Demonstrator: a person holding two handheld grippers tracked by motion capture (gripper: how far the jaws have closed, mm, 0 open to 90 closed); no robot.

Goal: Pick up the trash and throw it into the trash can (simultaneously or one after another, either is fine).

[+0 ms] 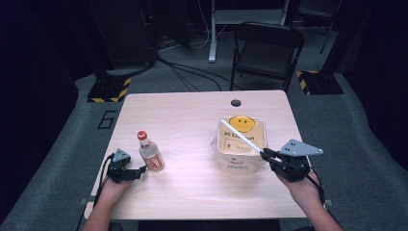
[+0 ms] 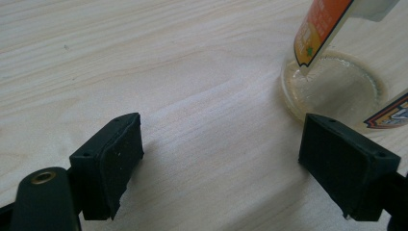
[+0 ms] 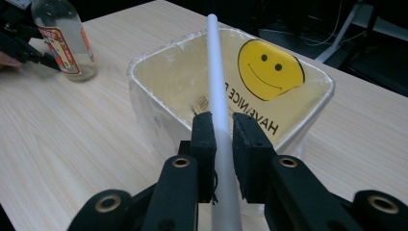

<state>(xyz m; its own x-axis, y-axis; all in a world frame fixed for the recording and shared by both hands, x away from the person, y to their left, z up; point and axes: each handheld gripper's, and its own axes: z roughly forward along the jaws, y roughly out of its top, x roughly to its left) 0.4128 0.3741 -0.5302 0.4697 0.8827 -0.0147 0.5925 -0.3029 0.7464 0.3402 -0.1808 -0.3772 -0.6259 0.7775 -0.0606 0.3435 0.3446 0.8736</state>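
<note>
High view: the right tool [image 1: 267,155] is clamped on a long white rod [image 1: 240,136], whose free end reaches away from that tool and to its left, over the open mouth of a clear bin lined with a smiley-face bag [image 1: 262,126] that stands just ahead of it on the pale wooden surface [image 1: 192,187]. Right gripper view: the rod [image 3: 217,86] runs straight out between the two black pads along the tool's own line, its tip above the bin's far side. Across the surface, well apart from the rod, the left tool [image 1: 141,169] rests with its jaws spread wide and nothing between them, a clear bottle with a red cap [image 1: 150,152] standing just ahead of its tips. The right hand looks the nearer to the bin, so lowering the rod in would likely fall to it
</note>
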